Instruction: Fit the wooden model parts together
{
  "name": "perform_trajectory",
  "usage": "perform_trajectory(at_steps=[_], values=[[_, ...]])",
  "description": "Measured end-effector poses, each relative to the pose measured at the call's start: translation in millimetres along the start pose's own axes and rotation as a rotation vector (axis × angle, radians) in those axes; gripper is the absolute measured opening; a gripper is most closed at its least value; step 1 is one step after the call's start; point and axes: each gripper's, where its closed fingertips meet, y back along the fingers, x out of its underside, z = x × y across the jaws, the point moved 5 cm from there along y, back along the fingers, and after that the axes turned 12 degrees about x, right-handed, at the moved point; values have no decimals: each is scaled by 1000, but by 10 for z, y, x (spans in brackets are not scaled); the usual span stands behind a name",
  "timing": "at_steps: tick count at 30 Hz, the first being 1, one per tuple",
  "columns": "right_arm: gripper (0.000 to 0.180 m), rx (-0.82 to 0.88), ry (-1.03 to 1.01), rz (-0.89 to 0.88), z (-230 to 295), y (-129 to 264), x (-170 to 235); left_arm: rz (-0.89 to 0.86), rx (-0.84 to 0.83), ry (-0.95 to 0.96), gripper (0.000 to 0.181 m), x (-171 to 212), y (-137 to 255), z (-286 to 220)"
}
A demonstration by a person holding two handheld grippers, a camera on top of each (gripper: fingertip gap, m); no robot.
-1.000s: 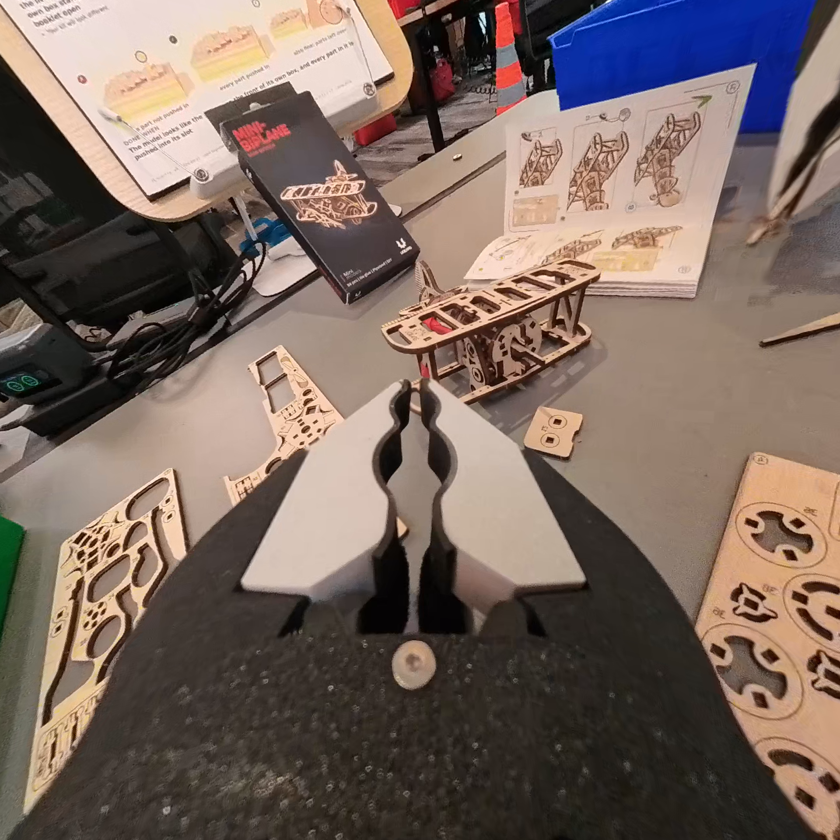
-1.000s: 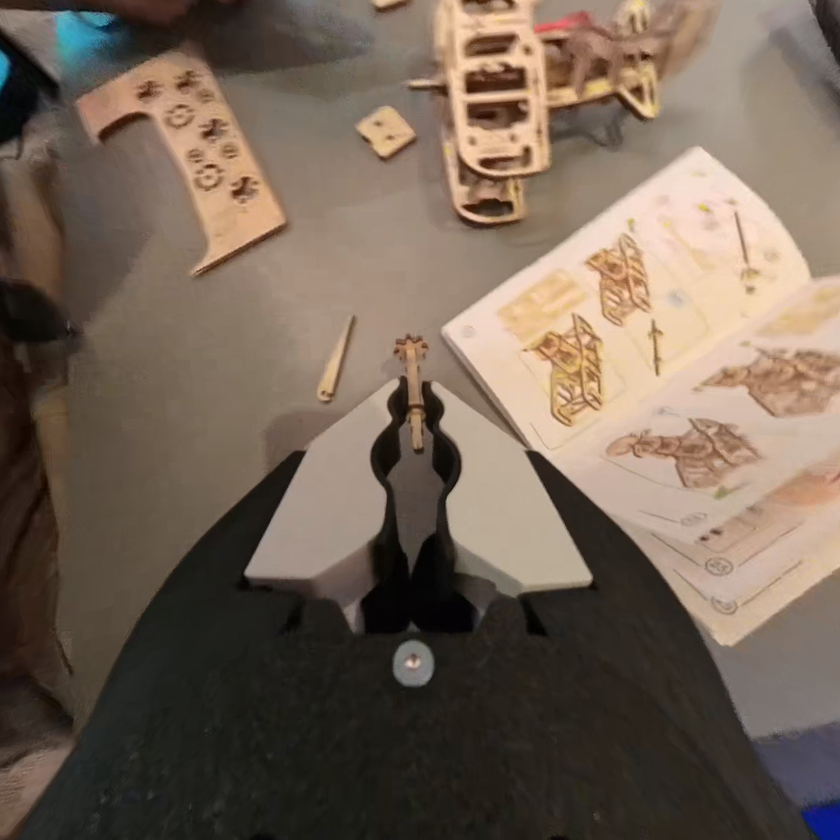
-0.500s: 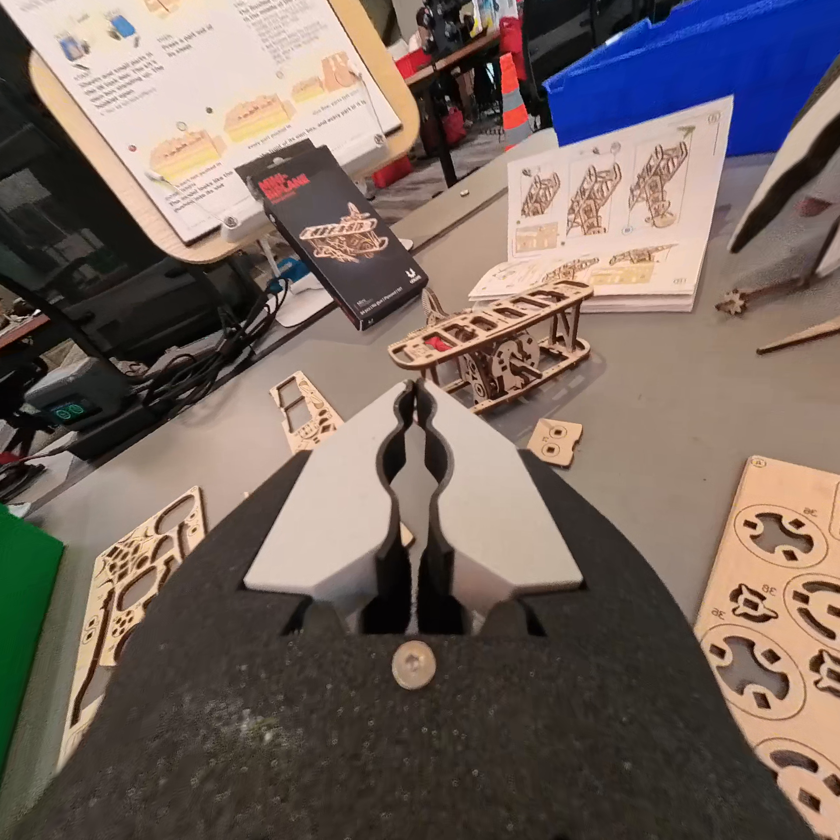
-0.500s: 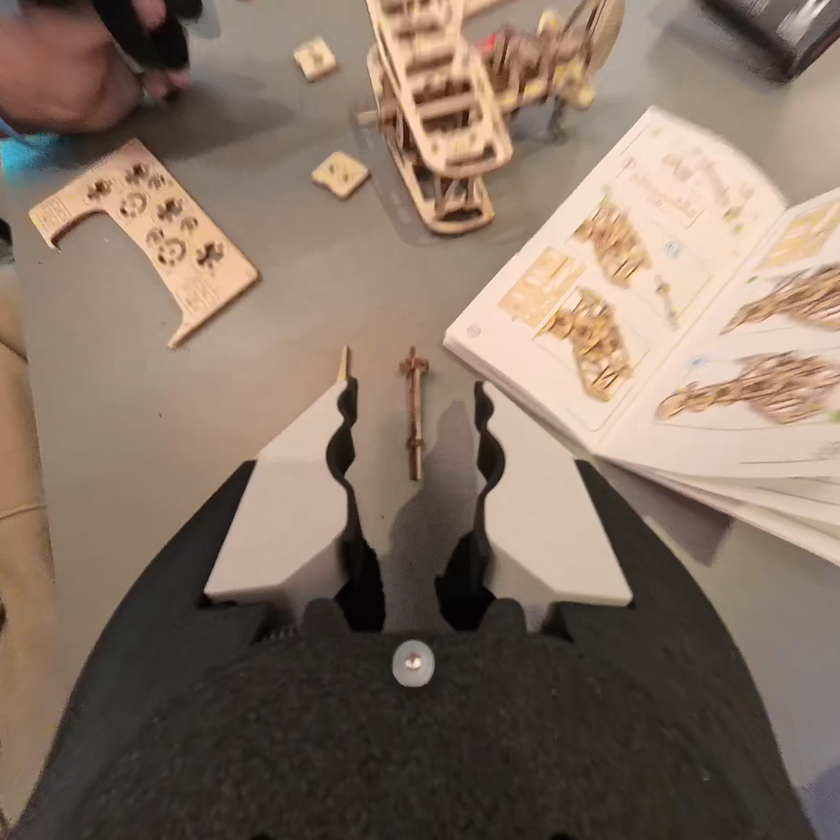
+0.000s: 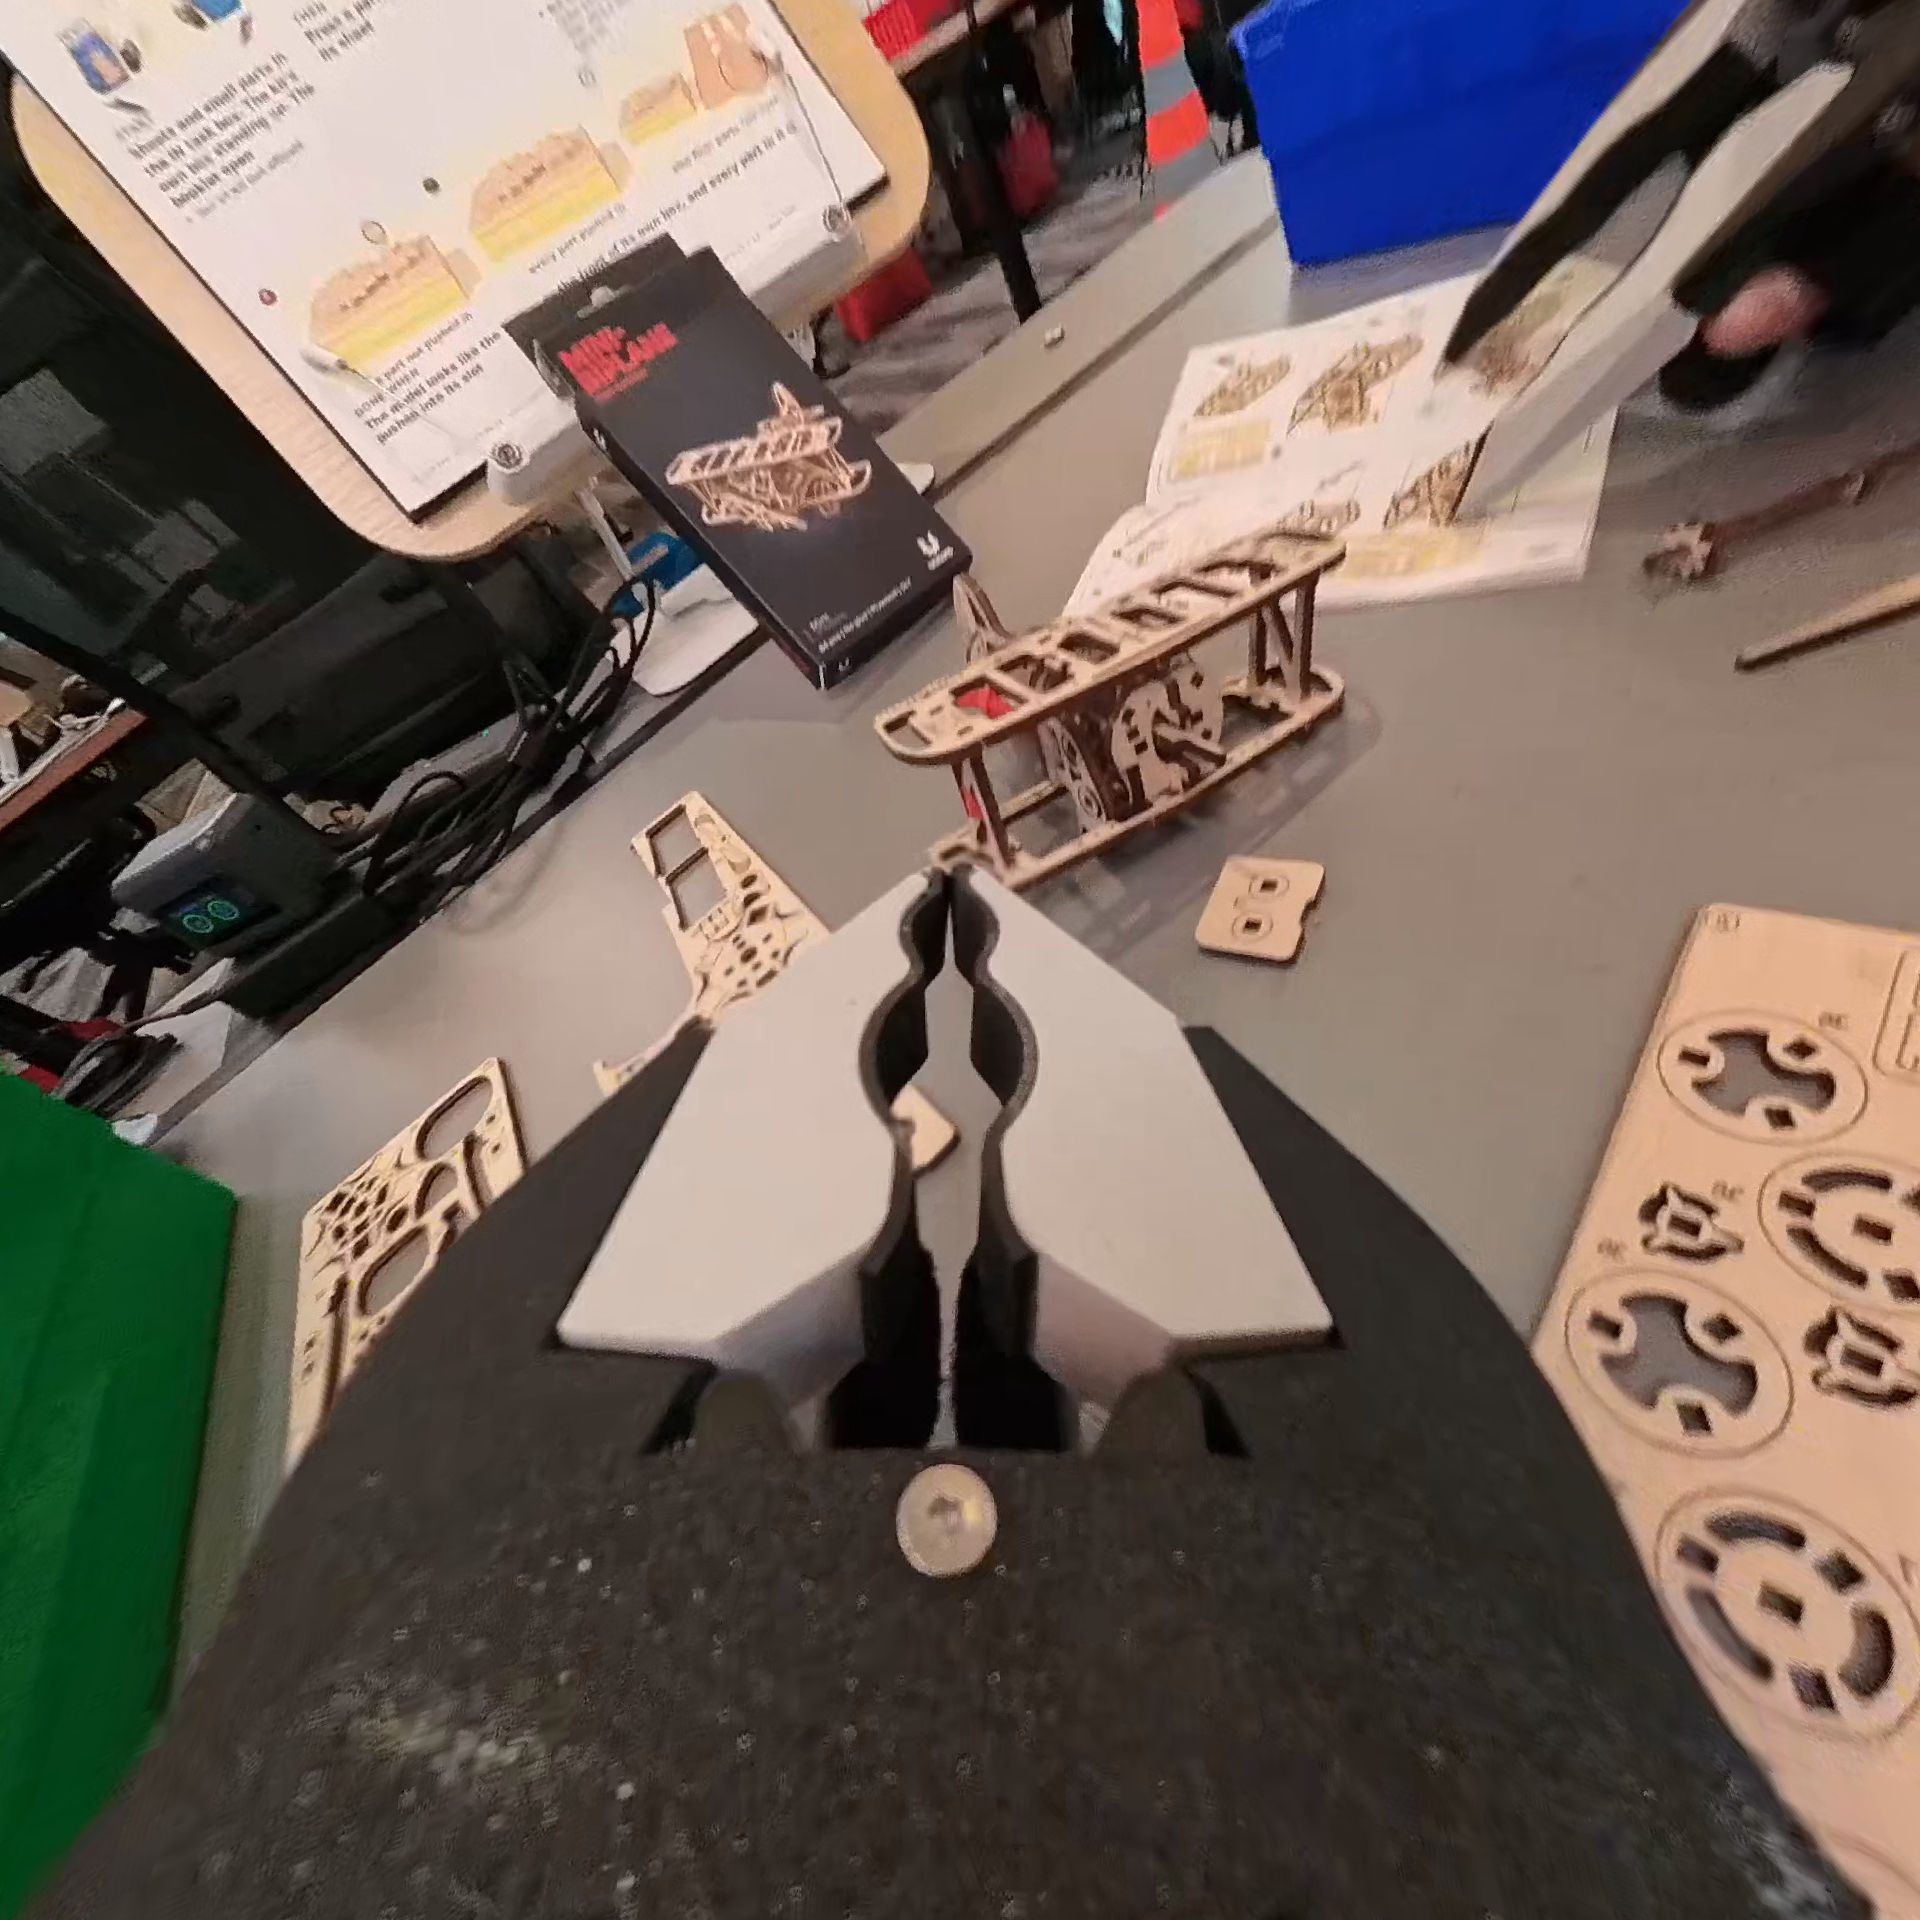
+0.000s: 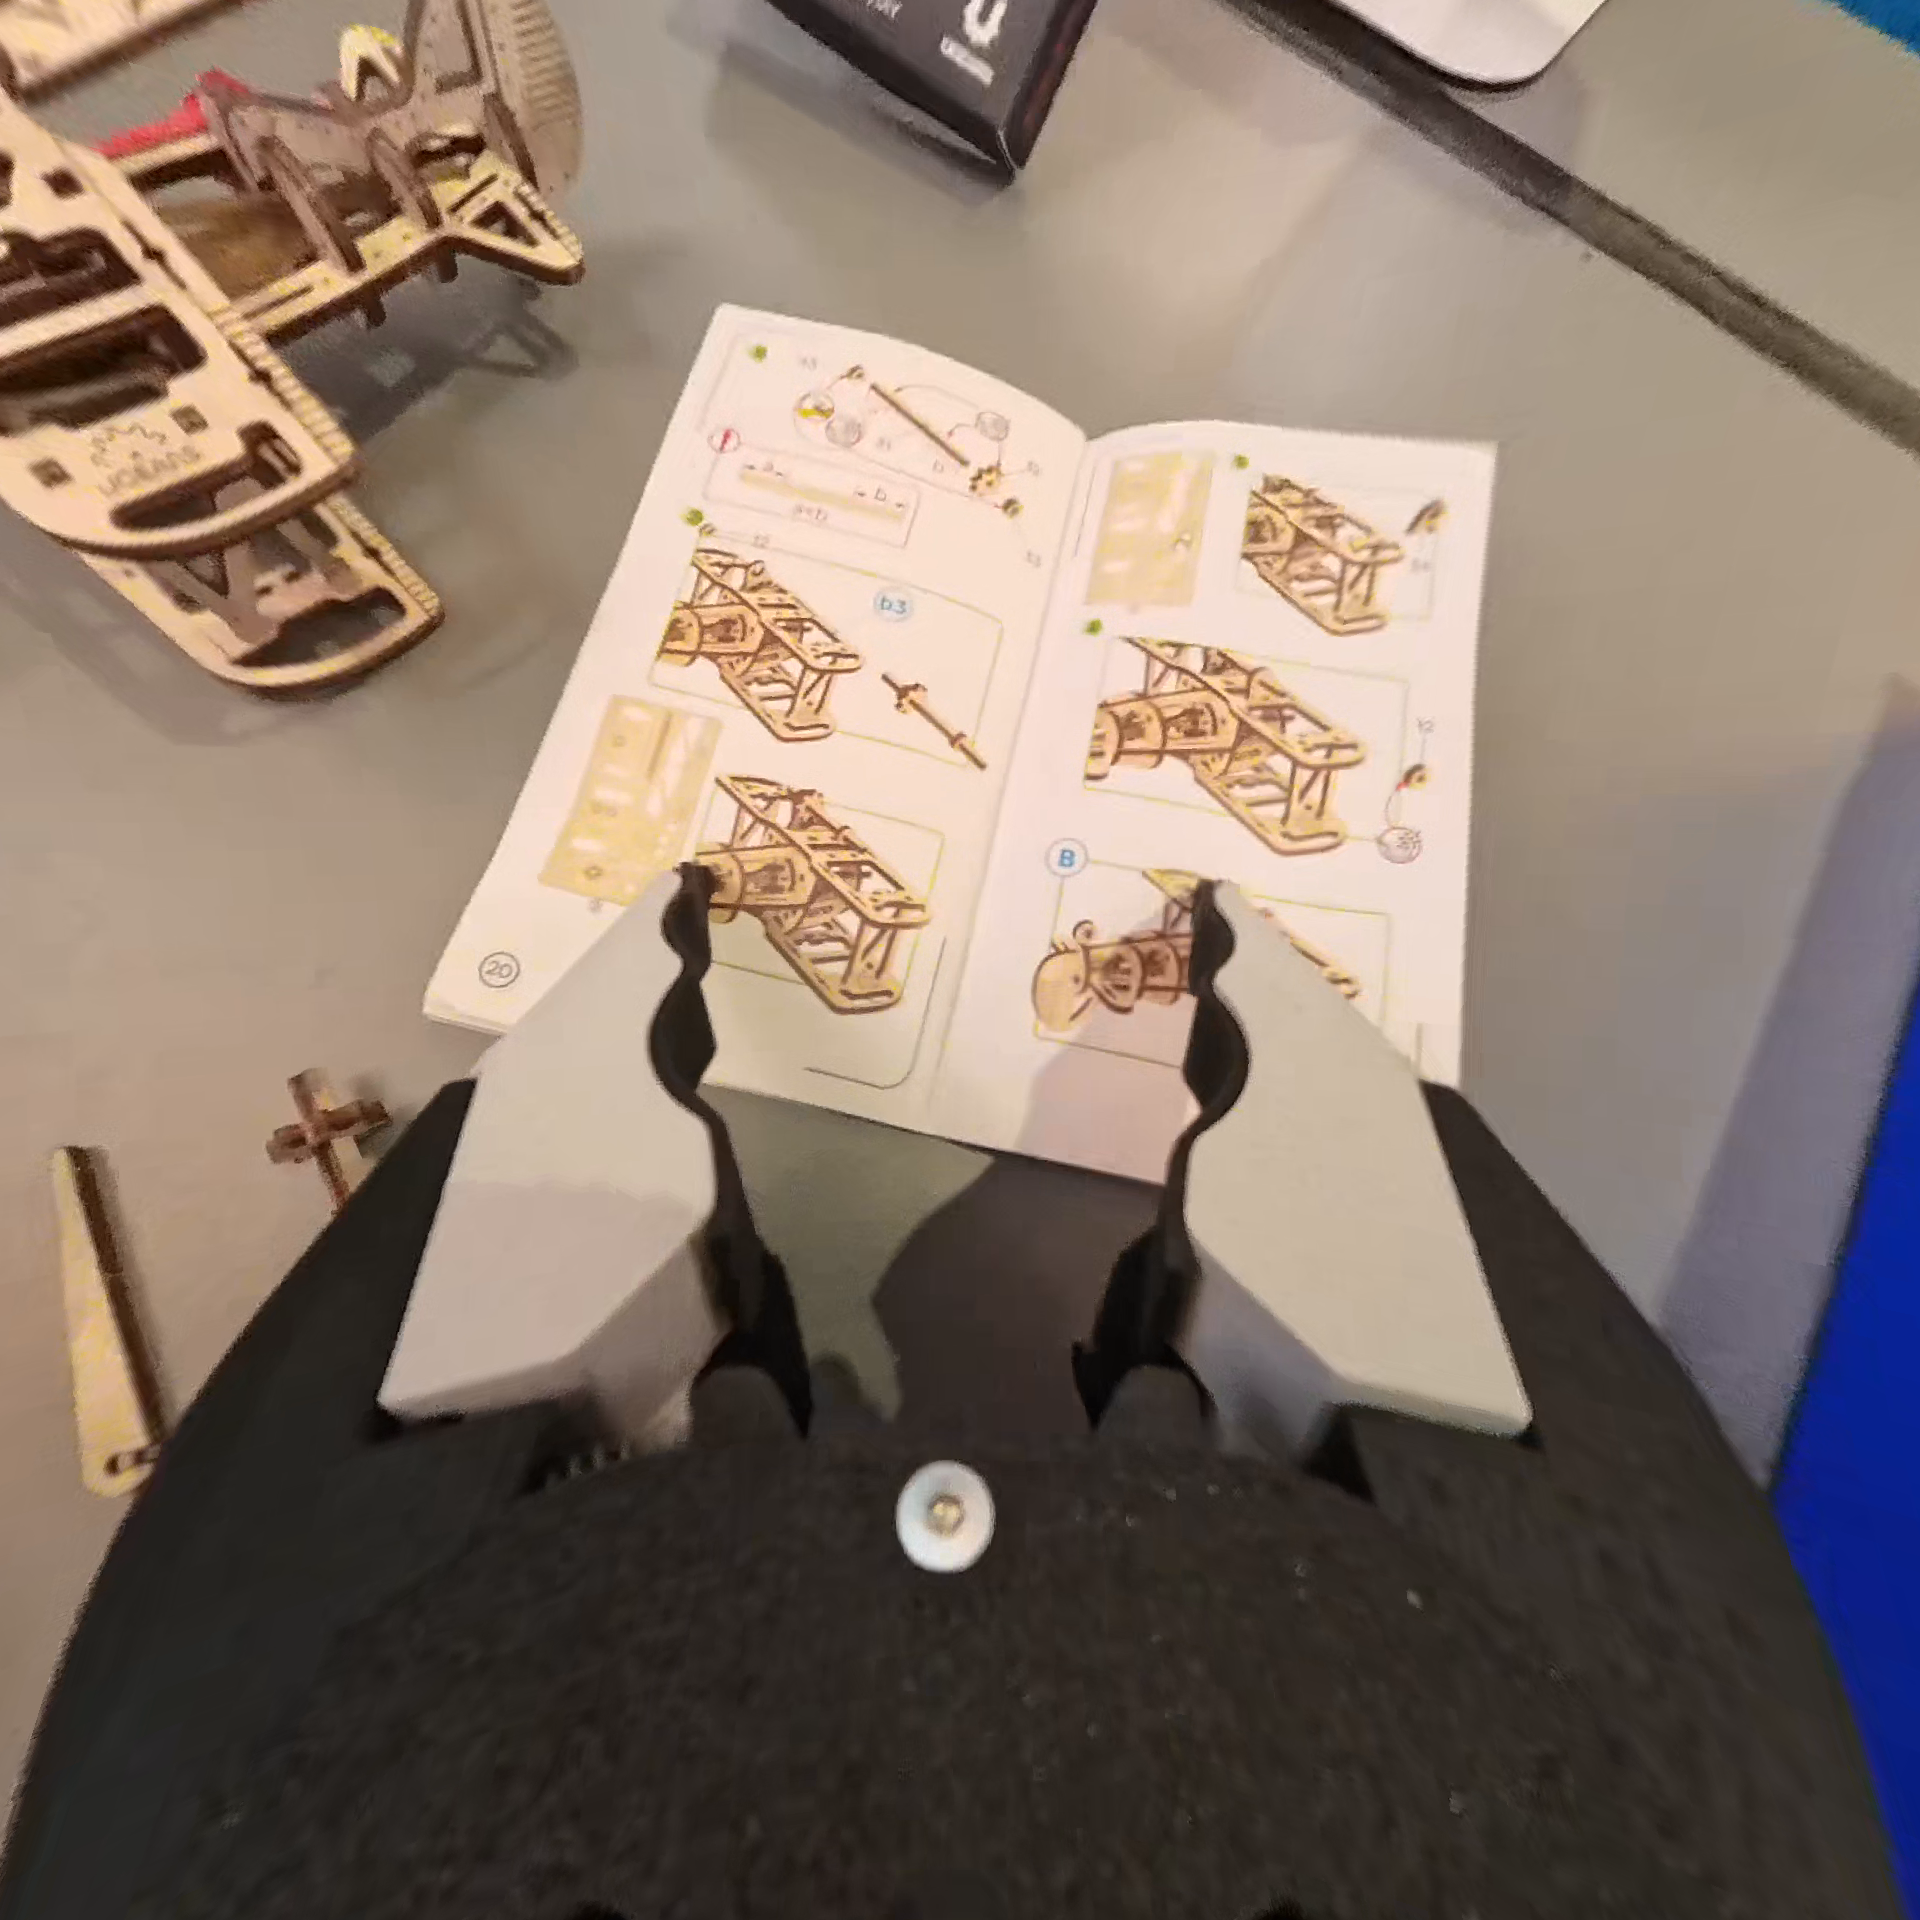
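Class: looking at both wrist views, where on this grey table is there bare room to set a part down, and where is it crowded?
Free: grey table between wooden biplane and open booklet; also beyond the booklet toward the table seam. Another patch lies between biplane and round-holed sheet. Crowded: left side, with cut-out sheets and cables. The axle and wooden stick fill the near left.

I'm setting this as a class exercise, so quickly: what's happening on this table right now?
A person is building a wooden biplane model with a hand-held tool in each hand. Neither holds anything: the left tool is shut and empty, aimed toward the model, and the right tool hangs open over the instruction booklet. A small axle piece and a tapered wooden strip lie loose on the table.
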Motion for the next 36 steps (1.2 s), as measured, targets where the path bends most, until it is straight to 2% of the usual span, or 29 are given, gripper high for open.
perform_trajectory(at_steps=[2, 7, 10, 14, 24, 36], values=[[97, -41, -79, 35, -33, -25, 44, 45, -12, -9, 0, 60, 62, -16], [100, -58, -78, 36, -35, -36, 47, 113, -43, 29, 0, 207, 114, 3], [100, -61, -78, 33, -34, -34, 50, 207, -25, 28, 0, 293, 8, 9], [100, -62, -78, 33, -36, -34, 50, 343, -27, -71, 0, 412, -133, -42], [100, -65, -82, 33, -39, -31, 51, 419, -58, -129, 0, 482, -188, -52], [99, -63, -79, 33, -37, -30, 50, 421, -59, -130, 0, 487, -189, -49]])
